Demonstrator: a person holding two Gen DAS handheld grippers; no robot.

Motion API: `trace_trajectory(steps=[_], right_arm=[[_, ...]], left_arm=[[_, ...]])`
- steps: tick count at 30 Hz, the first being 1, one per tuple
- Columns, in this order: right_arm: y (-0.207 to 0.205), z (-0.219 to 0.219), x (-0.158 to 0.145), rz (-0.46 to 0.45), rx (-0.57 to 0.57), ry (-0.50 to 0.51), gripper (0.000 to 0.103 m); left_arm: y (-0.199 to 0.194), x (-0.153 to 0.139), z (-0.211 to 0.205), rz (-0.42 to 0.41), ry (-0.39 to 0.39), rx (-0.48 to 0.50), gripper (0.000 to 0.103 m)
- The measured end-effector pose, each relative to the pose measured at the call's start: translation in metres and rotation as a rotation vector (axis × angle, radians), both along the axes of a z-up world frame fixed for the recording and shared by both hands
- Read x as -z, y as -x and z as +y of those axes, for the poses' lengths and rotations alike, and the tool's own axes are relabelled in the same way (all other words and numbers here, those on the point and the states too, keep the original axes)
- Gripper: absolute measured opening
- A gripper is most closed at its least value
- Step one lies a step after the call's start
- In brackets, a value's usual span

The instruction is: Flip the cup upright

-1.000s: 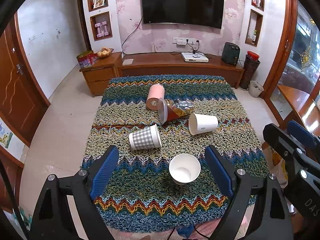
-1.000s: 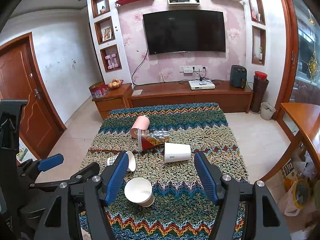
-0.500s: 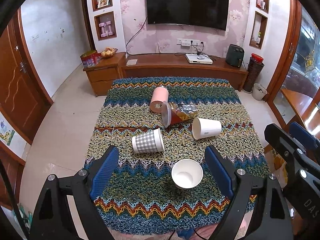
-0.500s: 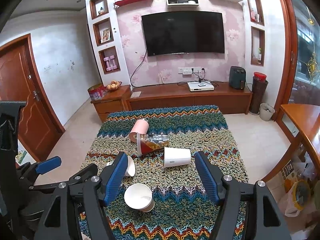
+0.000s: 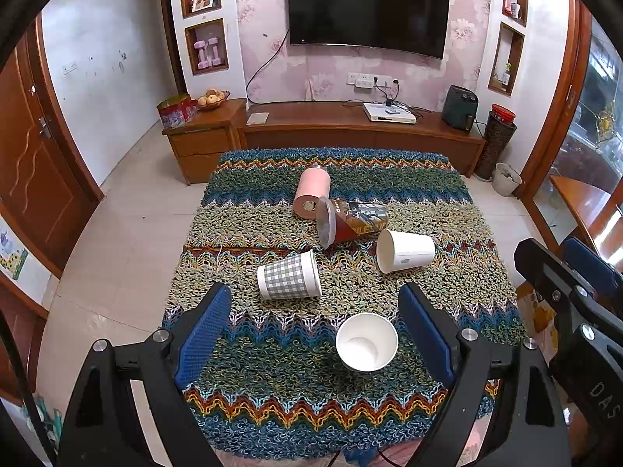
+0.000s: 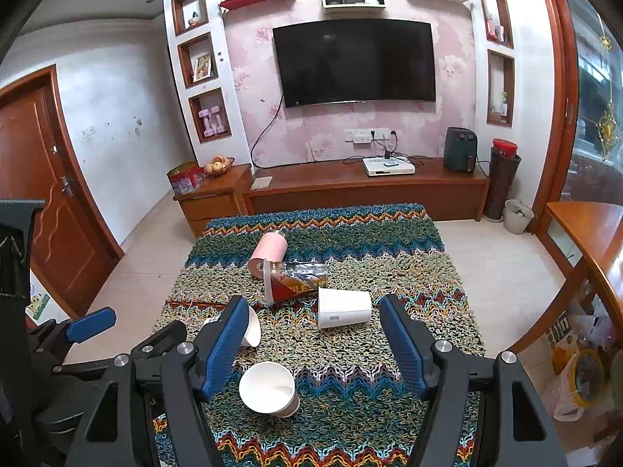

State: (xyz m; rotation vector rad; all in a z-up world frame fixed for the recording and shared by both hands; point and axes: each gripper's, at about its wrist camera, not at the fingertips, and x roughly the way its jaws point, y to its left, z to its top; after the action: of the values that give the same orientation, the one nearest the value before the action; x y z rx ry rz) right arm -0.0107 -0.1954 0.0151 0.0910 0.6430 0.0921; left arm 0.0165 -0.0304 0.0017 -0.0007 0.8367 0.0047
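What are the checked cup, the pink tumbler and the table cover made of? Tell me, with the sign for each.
Grey-checked white cup: likely matte paper, rolled rim. Pink cylindrical tumbler: smooth, satiny, perhaps coated metal or plastic; unclear. Zigzag multicoloured table cover: looped yarn, shaggy texture.

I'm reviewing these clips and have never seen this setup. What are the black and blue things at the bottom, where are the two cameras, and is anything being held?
Each picture comes from a fisheye camera on a hand-held gripper, looking along its two blue-padded fingers. The left gripper and right gripper are both open and hold nothing. Below them a table under a zigzag cloth carries five cups: a white cup upright, and a checked cup, a second white cup, a lidded printed cup and a pink cup lying on their sides.
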Motion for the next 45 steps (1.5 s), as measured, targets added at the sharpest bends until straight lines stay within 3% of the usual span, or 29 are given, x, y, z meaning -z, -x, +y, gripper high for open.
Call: trace_trajectory(steps=[45], right_arm=[[-0.0039,0.001,0.0043,0.001,0.013,-0.001,0.07]], left_arm=[[-0.0039,0.0086,0.0026,0.014,0.009,-0.011,0.09]])
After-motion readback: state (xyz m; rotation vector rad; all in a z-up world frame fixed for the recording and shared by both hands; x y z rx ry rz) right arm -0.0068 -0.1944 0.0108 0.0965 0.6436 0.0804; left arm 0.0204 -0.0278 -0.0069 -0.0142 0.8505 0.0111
